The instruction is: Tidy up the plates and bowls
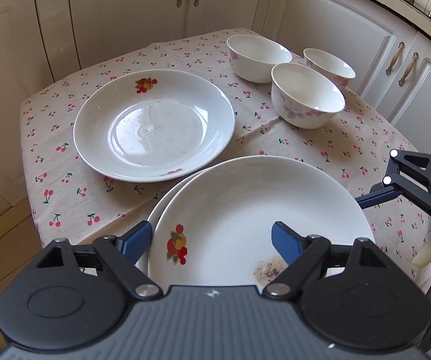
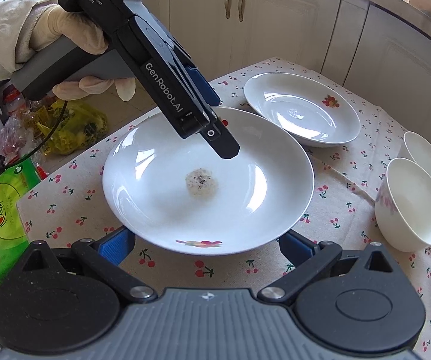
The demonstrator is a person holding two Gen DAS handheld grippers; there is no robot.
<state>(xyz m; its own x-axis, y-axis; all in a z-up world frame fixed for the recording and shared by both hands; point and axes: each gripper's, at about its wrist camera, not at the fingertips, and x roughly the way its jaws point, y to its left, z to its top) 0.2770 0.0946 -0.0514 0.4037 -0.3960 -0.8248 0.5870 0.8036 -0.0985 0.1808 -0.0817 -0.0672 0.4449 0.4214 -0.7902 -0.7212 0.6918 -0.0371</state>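
Cream kitchen cabinets [image 1: 125, 15] surround a cherry-print tablecloth [image 1: 65, 150] bearing 3 bowls [image 1: 306, 96].

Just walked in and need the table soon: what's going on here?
A person is sorting dishes with a gripper in each hand. The left gripper and right gripper both hover open at the near plate, which sits on another plate and has a dirty spot. A third plate and three bowls stand apart on the tablecloth.

The left claw [image 2: 227, 147] body reads "GenRobot.AI", "DAS" and "Data Acquisition System".
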